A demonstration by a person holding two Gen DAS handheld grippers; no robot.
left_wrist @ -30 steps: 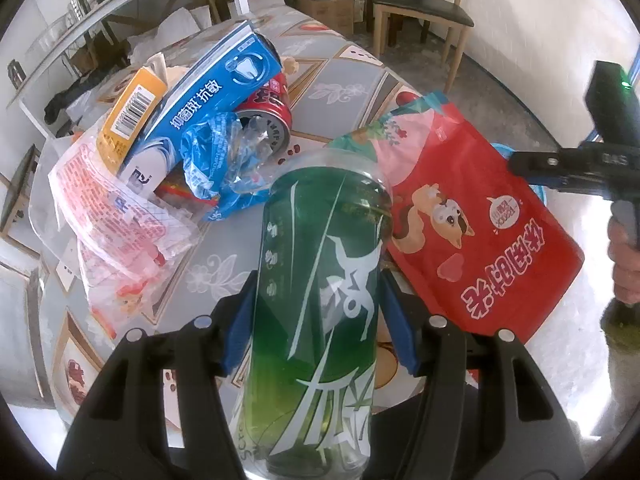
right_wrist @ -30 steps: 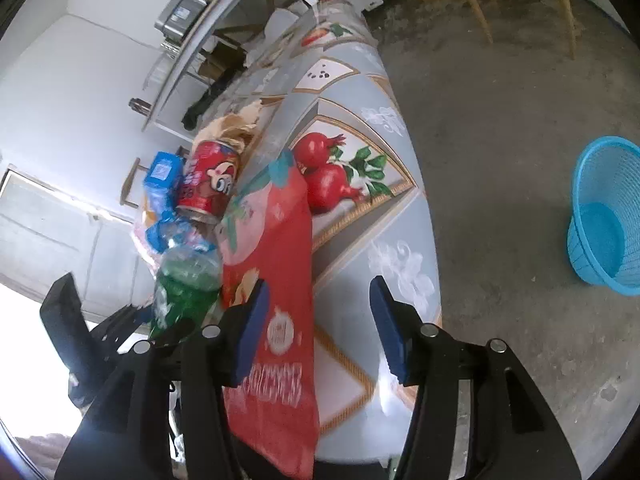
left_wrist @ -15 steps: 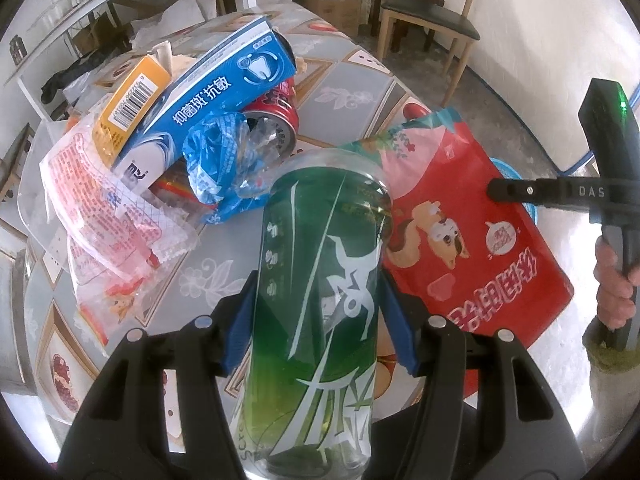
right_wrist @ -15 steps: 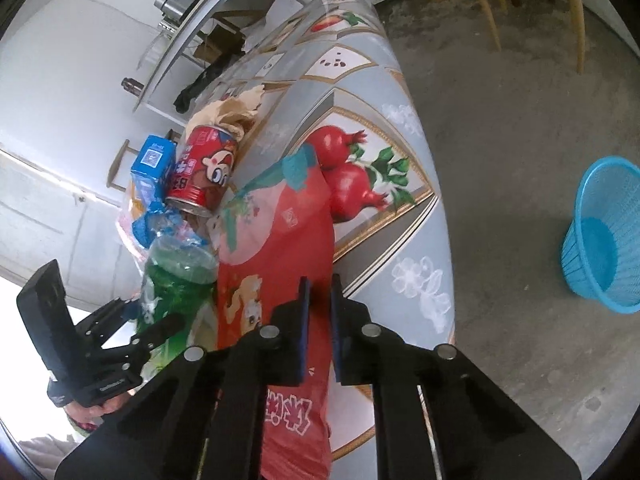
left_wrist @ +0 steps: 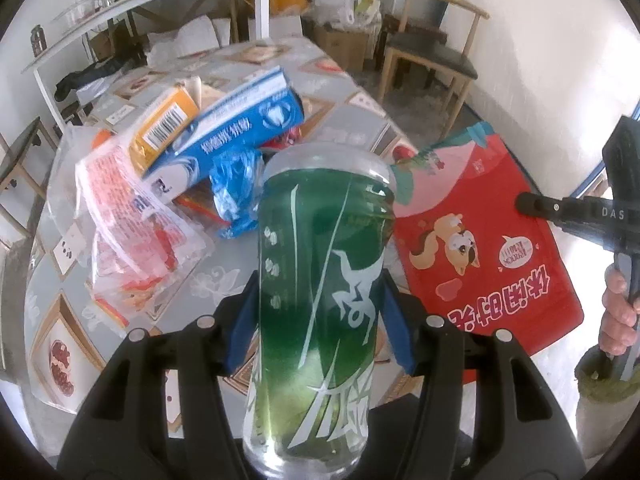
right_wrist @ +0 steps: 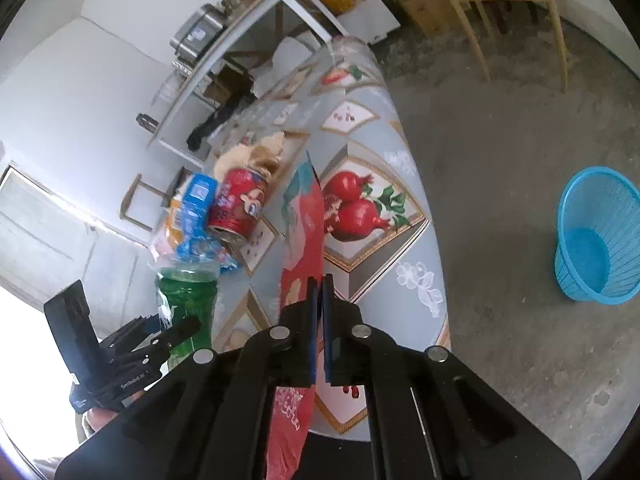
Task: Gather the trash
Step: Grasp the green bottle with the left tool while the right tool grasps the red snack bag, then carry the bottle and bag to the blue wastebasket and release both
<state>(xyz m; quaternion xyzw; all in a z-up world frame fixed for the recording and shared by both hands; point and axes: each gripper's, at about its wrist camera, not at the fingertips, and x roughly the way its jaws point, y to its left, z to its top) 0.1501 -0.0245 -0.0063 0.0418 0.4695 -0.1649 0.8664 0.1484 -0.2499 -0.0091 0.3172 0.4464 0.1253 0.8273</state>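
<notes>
Left gripper (left_wrist: pixel 320 320): clamping the green plastic bottle (left_wrist: pixel 320 300) above the table (left_wrist: pixel 224 280).
Right gripper (right_wrist: pixel 319 292): pinching the red snack pouch (right_wrist: pixel 304 224), jaws closed on it.
Blue basket (right_wrist: pixel 596 236): sitting on the floor.

Two fisheye cameras ride on my wrists, both looking steeply down.

My left view looks along my fingers at the table (left_wrist: pixel 352 128), very near, with chairs in the upper right. My right view faces along the table edge to the floor and blue basket (right_wrist: pixel 596 236). Both share the red bag (left_wrist: pixel 480 240) (right_wrist: pixel 304 232).
</notes>
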